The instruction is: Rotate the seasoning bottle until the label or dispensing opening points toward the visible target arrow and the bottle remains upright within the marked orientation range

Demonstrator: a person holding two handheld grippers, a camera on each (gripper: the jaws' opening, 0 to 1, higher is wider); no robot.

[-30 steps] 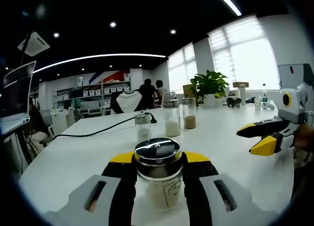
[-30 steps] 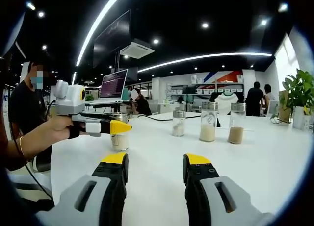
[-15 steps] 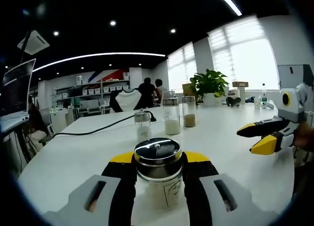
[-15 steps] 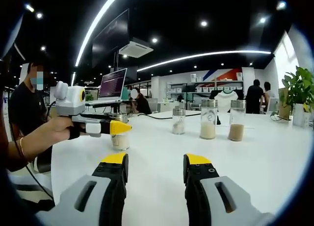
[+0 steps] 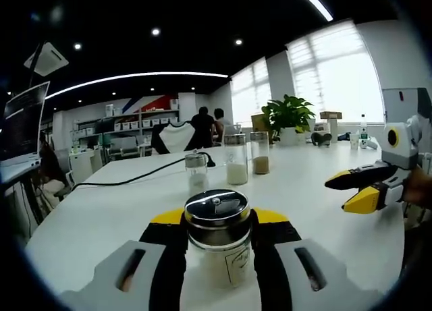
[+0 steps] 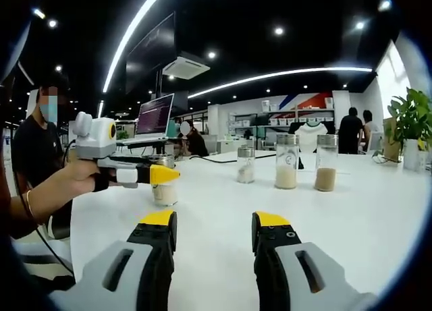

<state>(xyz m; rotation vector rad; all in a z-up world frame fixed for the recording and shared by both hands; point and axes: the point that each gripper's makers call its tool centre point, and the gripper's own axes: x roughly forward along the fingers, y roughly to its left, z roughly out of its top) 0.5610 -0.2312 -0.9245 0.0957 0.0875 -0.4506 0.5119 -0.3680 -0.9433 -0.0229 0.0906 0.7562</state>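
Left gripper view: left hand-held gripper pinching upright seasoning bottle; right hand-held gripper spread.

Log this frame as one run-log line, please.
left gripper: shut on seasoning bottle, upright on white table | right gripper: open, holding nothing | three other shakers standing behind

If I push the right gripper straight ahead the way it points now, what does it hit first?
Probably nothing close: the right gripper points over bare white table. Farther on stands the row of three jars, the middle jar nearest that line; depth is unclear.
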